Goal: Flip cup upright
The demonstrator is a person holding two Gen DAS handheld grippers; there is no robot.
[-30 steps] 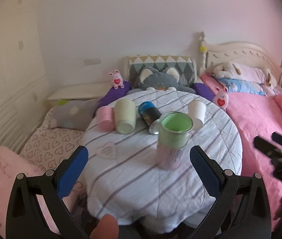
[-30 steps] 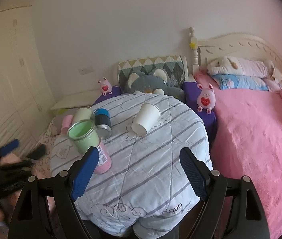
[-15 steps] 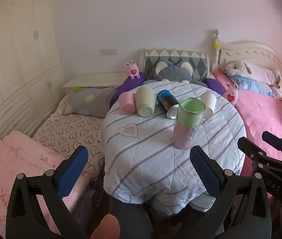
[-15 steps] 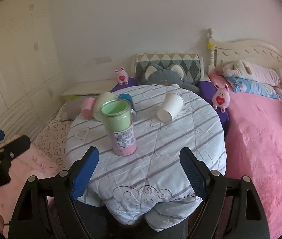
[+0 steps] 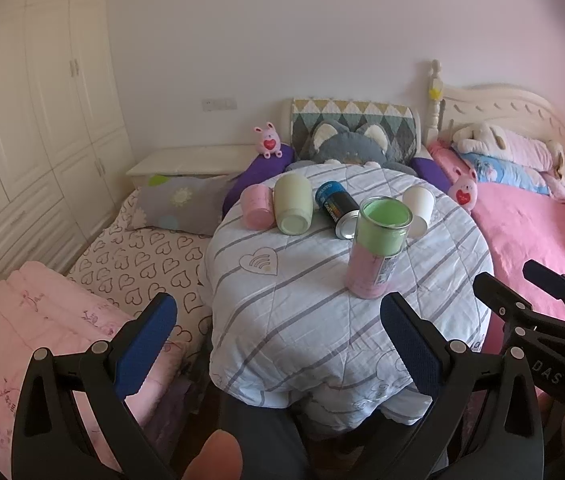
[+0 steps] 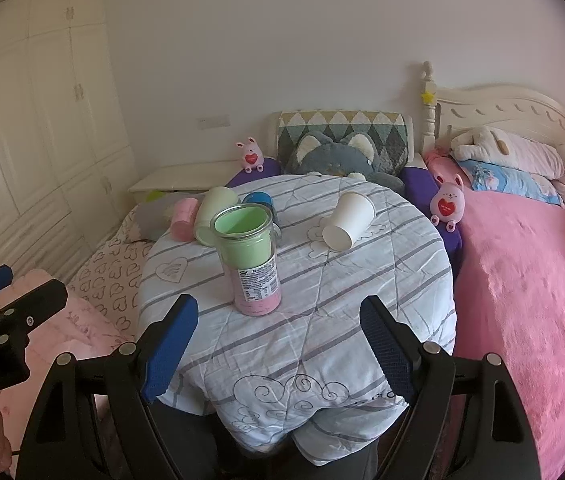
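Both tools released, held back from the desk

From the right tool (image 6: 278,344), spread and empty, the white cup (image 6: 348,220) lies ahead on the desk (image 6: 362,300), on its side, mouth toward the camera; the left tool (image 5: 278,344), also spread, seems farther.

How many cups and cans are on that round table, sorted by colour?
Pink cup lying on its side: 1
Pale green cup lying on its side: 1
White paper cup lying on its side: 1
Blue and black can lying on its side: 1
Clear upright cup with green and pink inside: 1
Total: 5
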